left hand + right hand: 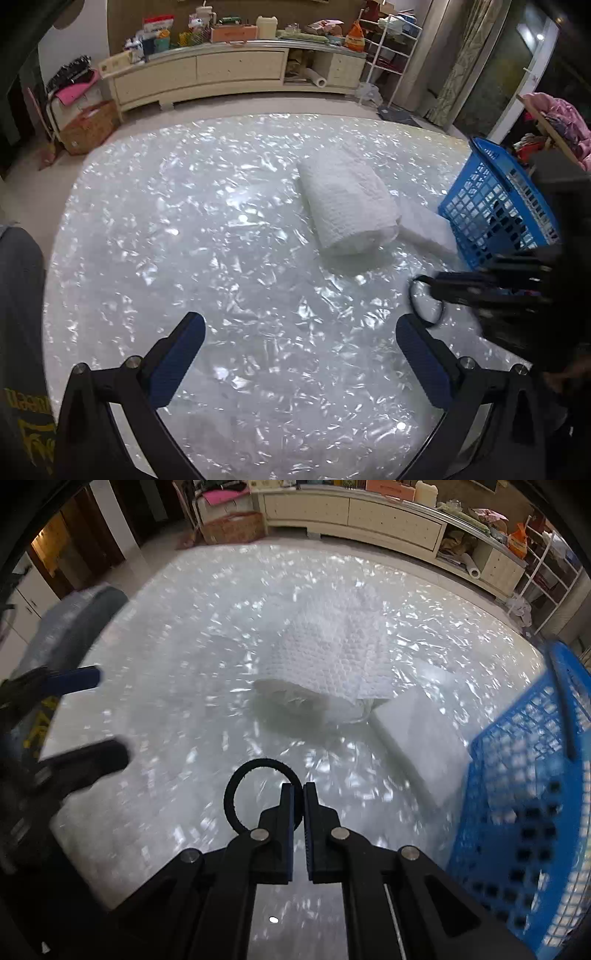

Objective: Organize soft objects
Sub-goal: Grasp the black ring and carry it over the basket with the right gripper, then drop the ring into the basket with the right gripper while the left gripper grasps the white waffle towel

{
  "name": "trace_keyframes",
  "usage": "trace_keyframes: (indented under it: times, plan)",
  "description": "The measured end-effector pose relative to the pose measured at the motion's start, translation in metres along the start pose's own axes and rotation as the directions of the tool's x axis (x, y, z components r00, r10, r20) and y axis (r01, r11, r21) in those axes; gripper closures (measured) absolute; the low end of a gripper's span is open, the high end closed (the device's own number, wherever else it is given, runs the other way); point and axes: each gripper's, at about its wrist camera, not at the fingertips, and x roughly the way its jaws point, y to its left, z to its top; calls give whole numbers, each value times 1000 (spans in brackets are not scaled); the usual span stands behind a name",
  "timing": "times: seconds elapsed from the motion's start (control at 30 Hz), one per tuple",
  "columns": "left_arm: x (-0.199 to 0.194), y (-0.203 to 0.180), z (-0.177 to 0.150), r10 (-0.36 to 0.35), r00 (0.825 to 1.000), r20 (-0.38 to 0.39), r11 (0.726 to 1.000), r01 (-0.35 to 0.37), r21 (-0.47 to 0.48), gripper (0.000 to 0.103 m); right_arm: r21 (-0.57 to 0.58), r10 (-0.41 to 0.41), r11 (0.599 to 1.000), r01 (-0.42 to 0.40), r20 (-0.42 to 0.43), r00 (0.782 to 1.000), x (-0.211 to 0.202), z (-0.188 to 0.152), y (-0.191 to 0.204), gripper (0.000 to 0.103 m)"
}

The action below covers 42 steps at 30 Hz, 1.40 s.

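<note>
My right gripper [299, 788] is shut on a black hair tie [236, 779], whose loop hangs out to the left of the fingers just above the shiny table [166, 646]. The left wrist view shows that same right gripper [432, 286] at the right with the hair tie [415, 299] dangling from it. My left gripper [301, 325] stands open over bare table with nothing between its fingers. A rolled white towel [347, 206] lies mid-table, with a flat folded white cloth [424, 229] beside it. A blue plastic basket [491, 210] stands tilted at the right.
Beyond the table runs a long cream cabinet [236, 70] crowded with items, with a white wire rack [391, 48] to its right. A wicker box [88, 129] sits on the floor at the left. A person's grey garment [18, 332] shows at the left edge.
</note>
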Motion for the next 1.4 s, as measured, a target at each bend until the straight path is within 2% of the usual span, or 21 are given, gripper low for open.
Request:
trace_keyframes:
  times: [0.07,0.23,0.27,0.37,0.43,0.53,0.77,0.93,1.17,1.23,1.4]
  plan:
    - [1,-3,1,-3,1000,-18,1000,4,7,0,13,24,1000,-24,19,1000,-17,-11,-6,99]
    - [7,-16,7,-22,996,-84,999,26,47,0,20,8,1000,-10,88,996,-58,-24,-25,99]
    - [10,-18,10,-37,993,-109,998,42,42,0,28,3,1000,-6,104,995,-67,-26,-30,99]
    - [12,-18,18,-59,992,-112,998,60,8,0,41,-12,999,6,134,991,-89,-33,-46,99]
    - [17,-17,28,-72,989,-127,997,69,-27,0,54,-21,998,13,150,989,-106,-49,-56,99]
    - [23,-21,41,-49,991,-128,999,46,-21,0,80,-50,996,38,162,985,-120,-58,-74,98]
    - [48,-25,71,-55,989,-138,998,54,-12,0,147,-88,987,62,175,981,-140,-80,-108,98]
    - [75,-20,89,-82,984,-156,996,74,-57,0,191,-98,980,63,176,979,-145,-93,-127,98]
    - [114,-24,103,-43,981,-191,997,30,-70,1,239,-95,970,51,174,980,-148,-102,-147,98]
    - [122,-23,105,-28,982,-185,996,12,-87,7,247,-91,968,46,172,981,-150,-104,-149,98]
    - [139,-22,108,-16,980,-199,995,-5,-103,11,267,-92,963,42,178,980,-151,-110,-159,98]
